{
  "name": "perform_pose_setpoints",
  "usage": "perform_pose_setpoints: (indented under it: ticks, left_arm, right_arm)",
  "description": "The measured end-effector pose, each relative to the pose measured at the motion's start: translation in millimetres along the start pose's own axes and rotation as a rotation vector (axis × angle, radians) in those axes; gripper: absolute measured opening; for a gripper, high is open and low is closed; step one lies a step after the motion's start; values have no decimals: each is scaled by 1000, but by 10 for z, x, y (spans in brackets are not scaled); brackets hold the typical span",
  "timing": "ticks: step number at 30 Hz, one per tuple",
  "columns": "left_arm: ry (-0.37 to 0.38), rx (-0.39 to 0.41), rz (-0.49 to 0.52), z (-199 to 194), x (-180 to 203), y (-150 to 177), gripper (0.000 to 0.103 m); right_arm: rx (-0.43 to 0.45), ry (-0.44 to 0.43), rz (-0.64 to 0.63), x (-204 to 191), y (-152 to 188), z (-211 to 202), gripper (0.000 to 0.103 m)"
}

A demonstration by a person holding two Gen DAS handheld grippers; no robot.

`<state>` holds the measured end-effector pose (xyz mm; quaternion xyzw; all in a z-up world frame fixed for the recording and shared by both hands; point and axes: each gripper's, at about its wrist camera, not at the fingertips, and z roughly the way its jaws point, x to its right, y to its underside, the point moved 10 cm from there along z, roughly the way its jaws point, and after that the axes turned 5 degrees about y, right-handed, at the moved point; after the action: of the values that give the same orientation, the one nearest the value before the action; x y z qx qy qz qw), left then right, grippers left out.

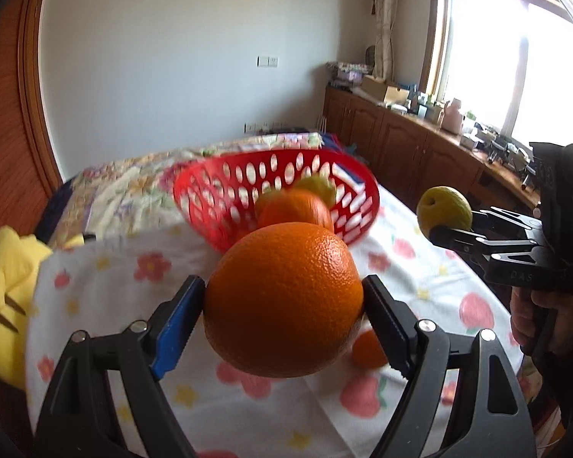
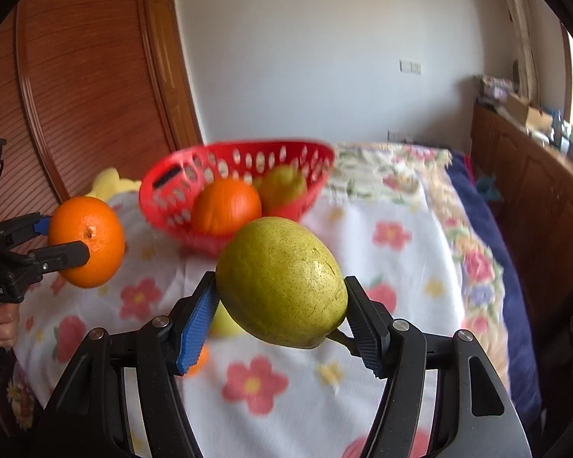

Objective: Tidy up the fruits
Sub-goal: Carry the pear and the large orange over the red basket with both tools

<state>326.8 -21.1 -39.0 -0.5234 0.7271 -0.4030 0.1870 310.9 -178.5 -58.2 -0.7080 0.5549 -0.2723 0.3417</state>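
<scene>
My left gripper (image 1: pixel 284 299) is shut on a large orange (image 1: pixel 282 305) and holds it in the air above the flowered cloth; it also shows at the left of the right wrist view (image 2: pixel 86 242). My right gripper (image 2: pixel 280 297) is shut on a green-yellow pear (image 2: pixel 282 282), also held up; the pear shows at the right of the left wrist view (image 1: pixel 445 210). A red perforated basket (image 1: pixel 217 191) stands farther back on the cloth and holds an orange (image 2: pixel 225 206) and a pear (image 2: pixel 284 185).
A small orange (image 1: pixel 368 349) lies on the flowered cloth (image 2: pixel 382 274) under the left gripper, and a yellow fruit (image 2: pixel 223 322) lies under the right one. A yellow plush toy (image 1: pixel 7 286) sits at the left. A wooden cabinet (image 1: pixel 401 141) runs along the right wall.
</scene>
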Motion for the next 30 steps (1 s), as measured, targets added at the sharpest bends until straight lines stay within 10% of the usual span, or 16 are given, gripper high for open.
perform_pose_setpoints:
  ticks: [11, 30]
  left_arm:
    - [-34, 30, 25, 379, -323, -602, 83]
    - [-56, -41, 24, 995, -457, -718, 83]
  right_arm:
    - [54, -27, -73, -132, -661, 333, 67]
    - [-23, -53, -88, -201, -681, 919, 67]
